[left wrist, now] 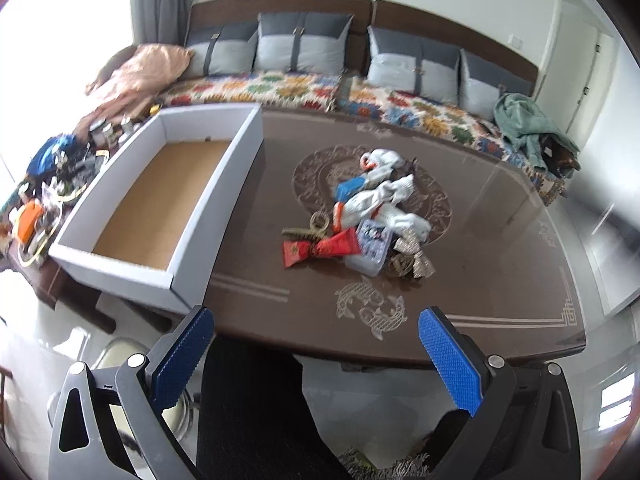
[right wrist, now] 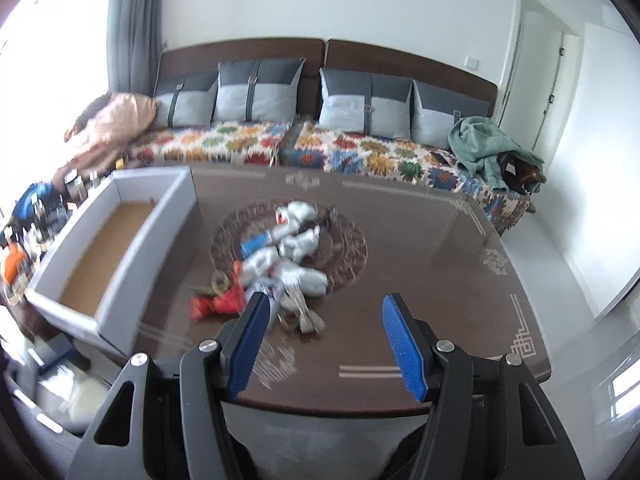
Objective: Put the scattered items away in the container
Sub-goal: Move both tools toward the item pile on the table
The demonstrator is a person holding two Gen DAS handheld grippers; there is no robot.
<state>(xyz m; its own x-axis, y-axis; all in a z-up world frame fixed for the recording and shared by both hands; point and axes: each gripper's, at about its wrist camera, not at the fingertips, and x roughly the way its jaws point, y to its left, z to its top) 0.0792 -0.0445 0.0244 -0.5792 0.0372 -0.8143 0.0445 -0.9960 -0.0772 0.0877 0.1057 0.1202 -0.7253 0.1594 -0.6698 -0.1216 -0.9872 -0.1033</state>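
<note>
A pile of small items lies in the middle of the brown table (left wrist: 500, 248): white socks (left wrist: 384, 196), a red packet (left wrist: 316, 249), a clear plastic case (left wrist: 370, 250), a brown hair claw (left wrist: 298, 233) and glittery bows (left wrist: 412, 266). The empty white cardboard box (left wrist: 224, 208) with a brown floor stands at the table's left. My left gripper (left wrist: 316, 320) hangs open before the table's near edge, nothing between its blue pads. My right gripper (right wrist: 326, 312) is open too, just short of the pile (right wrist: 280, 264), beside the box (right wrist: 132, 264).
A sofa (left wrist: 304, 92) with grey cushions and a flowered cover runs along the far side. Clutter (left wrist: 52, 184) sits on a low stand left of the box. A green garment (left wrist: 524, 124) lies at the sofa's right end. A dark-clad leg (left wrist: 256, 412) is below the left gripper.
</note>
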